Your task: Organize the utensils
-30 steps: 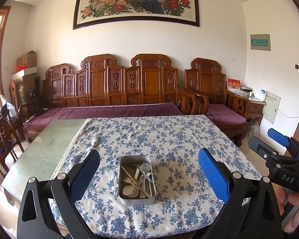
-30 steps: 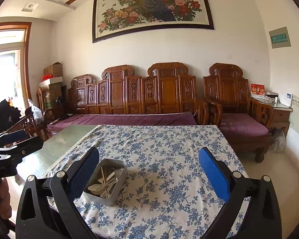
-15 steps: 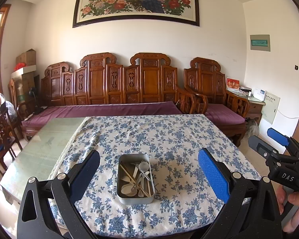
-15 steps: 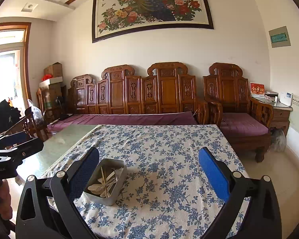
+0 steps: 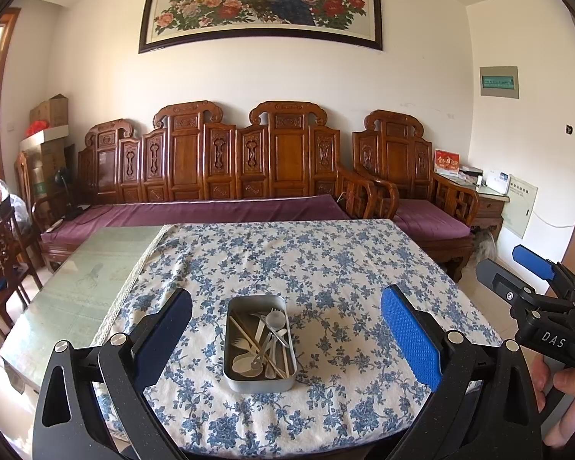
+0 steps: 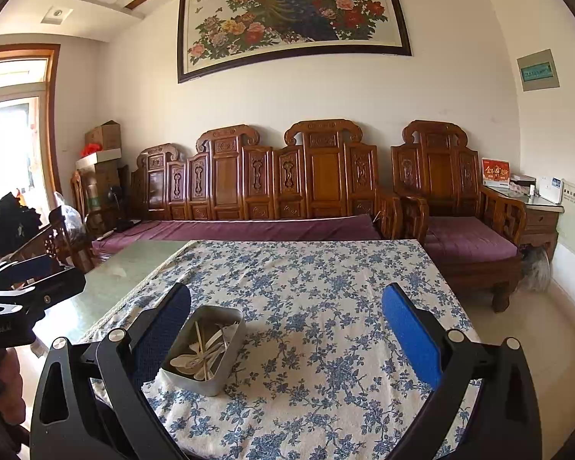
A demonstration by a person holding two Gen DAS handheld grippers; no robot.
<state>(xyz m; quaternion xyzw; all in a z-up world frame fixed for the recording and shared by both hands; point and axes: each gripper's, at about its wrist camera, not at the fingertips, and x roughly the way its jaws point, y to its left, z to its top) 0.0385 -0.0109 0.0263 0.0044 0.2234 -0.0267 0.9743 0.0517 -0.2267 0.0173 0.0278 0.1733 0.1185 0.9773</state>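
Note:
A grey metal tin (image 5: 260, 379) stands on the blue-flowered tablecloth (image 5: 326, 268) near the table's front edge. It holds several white plastic spoons and forks (image 5: 266, 335) and wooden chopsticks (image 5: 249, 339). It also shows in the right wrist view (image 6: 205, 377), low and to the left. My left gripper (image 5: 285, 306) is open and empty, held above and in front of the tin. My right gripper (image 6: 287, 303) is open and empty, to the right of the tin; it also shows at the right edge of the left wrist view (image 5: 517, 276).
The cloth covers the right part of a glass-topped table (image 5: 80, 280). A carved wooden sofa with purple cushions (image 5: 218, 207) stands behind it, an armchair (image 5: 421, 191) at the right, and a wooden chair (image 5: 4, 257) at the left.
Both grippers have drawn back slightly; the tin now sits a little higher in the left wrist view. Both stay open and empty.

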